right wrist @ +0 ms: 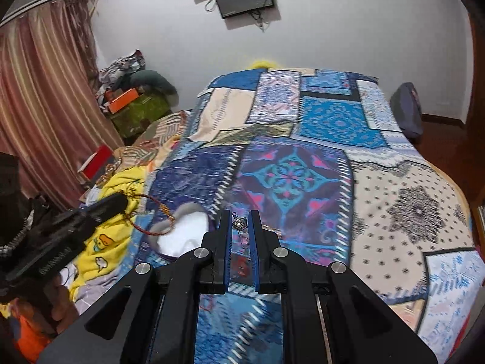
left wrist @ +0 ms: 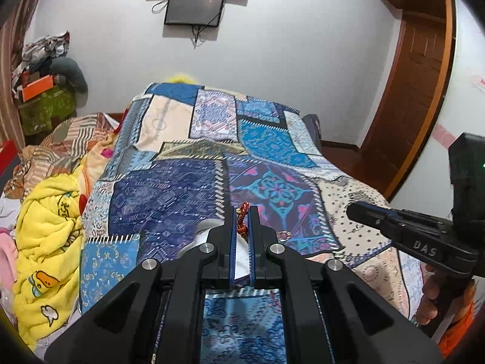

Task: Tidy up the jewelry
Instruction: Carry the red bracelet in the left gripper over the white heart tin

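Carry step: your left gripper (left wrist: 242,221) clamps a red bracelet (left wrist: 242,224); your right gripper (right wrist: 240,224) pinches a pendant (right wrist: 239,223) at its tips. Next, lower each into the white bowl (right wrist: 185,230) beneath, releasing gently.

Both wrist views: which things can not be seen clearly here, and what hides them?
- White container: in the left wrist view the left gripper covers most of it; in the right wrist view it is blurred, its contents unreadable.
- Silver pendant in the right gripper: too small to tell its shape.
- Red braided bracelet: the left gripper's fingers hide most of it in the left wrist view.
- Small piece on the bedspread: too small to identify.
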Available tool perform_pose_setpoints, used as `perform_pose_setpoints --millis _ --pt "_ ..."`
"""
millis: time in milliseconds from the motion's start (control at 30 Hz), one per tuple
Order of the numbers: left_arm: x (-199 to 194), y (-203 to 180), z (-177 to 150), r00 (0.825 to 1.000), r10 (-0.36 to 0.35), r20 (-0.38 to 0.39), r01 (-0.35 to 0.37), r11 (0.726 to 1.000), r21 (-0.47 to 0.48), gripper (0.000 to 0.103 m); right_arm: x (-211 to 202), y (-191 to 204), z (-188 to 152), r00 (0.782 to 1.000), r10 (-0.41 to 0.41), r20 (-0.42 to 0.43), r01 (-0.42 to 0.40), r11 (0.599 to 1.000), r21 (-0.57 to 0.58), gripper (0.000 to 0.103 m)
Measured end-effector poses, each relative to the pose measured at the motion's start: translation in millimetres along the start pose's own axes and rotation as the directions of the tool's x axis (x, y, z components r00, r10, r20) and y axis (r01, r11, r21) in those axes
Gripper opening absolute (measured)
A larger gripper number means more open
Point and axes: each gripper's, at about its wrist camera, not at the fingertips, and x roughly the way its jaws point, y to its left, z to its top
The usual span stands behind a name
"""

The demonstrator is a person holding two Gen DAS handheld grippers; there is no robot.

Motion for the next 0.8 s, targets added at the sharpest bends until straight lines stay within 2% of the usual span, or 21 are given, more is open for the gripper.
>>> perform_pose_setpoints --millis 200,433,800 --pt "25 22 -3 0.998 -0.018 -0.063 0.019 1.0 0.004 0.005 22 19 7 0.999 0.052 -0.015 -0.052 0.999 -0.016 0.009" --pt "58 45 -7 0.986 -0.099 -0.136 0.095 0.995 -0.038 0.005 47 33 8 0.996 0.065 -0.053 -0.068 0.997 -0.046 0.009" --pt "82 59 -27 0.971 -0.088 -0.222 0.083 0.996 -0.029 0.005 90 40 -1 0.983 0.097 -0.156 -0.104 0.994 -0.038 0.009"
